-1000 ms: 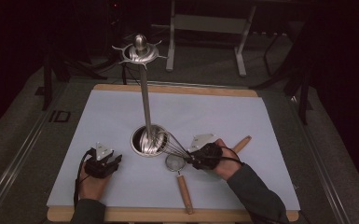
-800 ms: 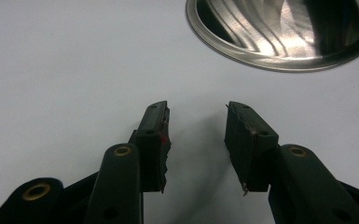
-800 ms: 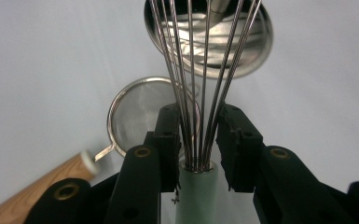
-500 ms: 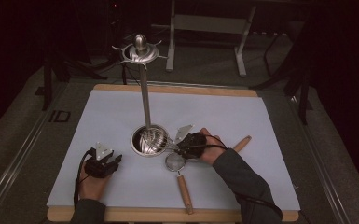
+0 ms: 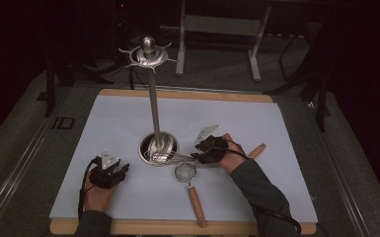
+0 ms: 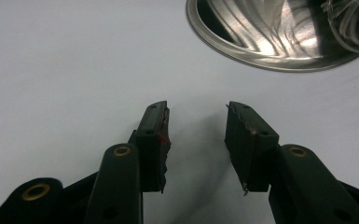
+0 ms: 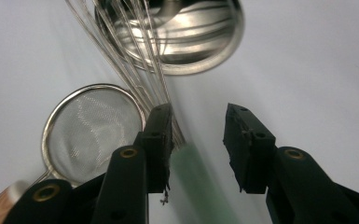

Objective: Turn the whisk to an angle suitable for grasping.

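A steel utensil stand rises from its round base to a hooked crown. A wire whisk lies with its wires against that base and its wooden handle end pointing right. My right gripper is open, its jaws either side of the whisk's pale green handle where the wires join it, not closed on it. A small mesh strainer with a wooden handle lies just in front. My left gripper rests open and empty, left of the base.
Everything sits on a white mat over a wooden board. Beyond the board is a dark floor with a metal frame. The stand's tall pole stands between the two grippers.
My right gripper has moved left along the whisk towards the stand's base, then stayed there. The whisk, the strainer and the left gripper have not moved.
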Tool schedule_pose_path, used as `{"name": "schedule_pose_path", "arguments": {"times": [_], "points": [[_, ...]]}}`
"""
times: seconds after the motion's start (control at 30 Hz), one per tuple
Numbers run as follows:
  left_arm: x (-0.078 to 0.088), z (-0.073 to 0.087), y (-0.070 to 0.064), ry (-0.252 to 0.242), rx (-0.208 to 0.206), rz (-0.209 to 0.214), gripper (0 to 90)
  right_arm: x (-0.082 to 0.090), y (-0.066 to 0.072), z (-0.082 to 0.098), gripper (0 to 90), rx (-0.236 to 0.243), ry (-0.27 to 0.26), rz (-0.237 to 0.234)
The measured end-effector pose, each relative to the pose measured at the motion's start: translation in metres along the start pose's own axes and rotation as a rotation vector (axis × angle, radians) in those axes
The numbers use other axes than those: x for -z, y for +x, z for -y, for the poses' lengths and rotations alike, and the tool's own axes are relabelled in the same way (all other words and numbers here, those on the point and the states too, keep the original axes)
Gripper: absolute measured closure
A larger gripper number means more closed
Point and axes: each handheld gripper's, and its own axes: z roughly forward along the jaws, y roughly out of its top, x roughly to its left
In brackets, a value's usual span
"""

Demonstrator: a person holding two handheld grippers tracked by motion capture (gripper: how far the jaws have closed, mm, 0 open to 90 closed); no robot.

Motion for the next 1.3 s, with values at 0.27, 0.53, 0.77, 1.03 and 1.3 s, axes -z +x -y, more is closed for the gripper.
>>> {"name": "schedule_pose_path", "arguments": {"times": [0.27, 0.53, 0.77, 1.03, 1.3], "points": [[0.0, 0.0, -0.001, 0.0, -0.002, -0.003, 59.6, 0.015, 0.007, 0.045, 87.2, -0.095, 0.064, 0.041], [0.0, 0.0, 0.0, 0.0, -0.001, -0.003, 59.6, -0.002, 0.003, 0.057, 90.0, -0.137, 0.119, 0.042], [0.0, 0.0, 0.0, -0.001, -0.001, 0.0, 59.6, -0.019, -0.012, 0.042, 90.0, -0.153, 0.137, 0.091], [0.0, 0.0, 0.0, -0.001, 0.001, 0.001, 59.6, -0.043, -0.035, 0.017, 89.8, -0.235, 0.126, 0.117], [0.0, 0.0, 0.001, 0.002, 0.006, 0.007, 59.6, -0.052, -0.029, 0.0, 86.7, -0.271, 0.09, 0.077]]}}
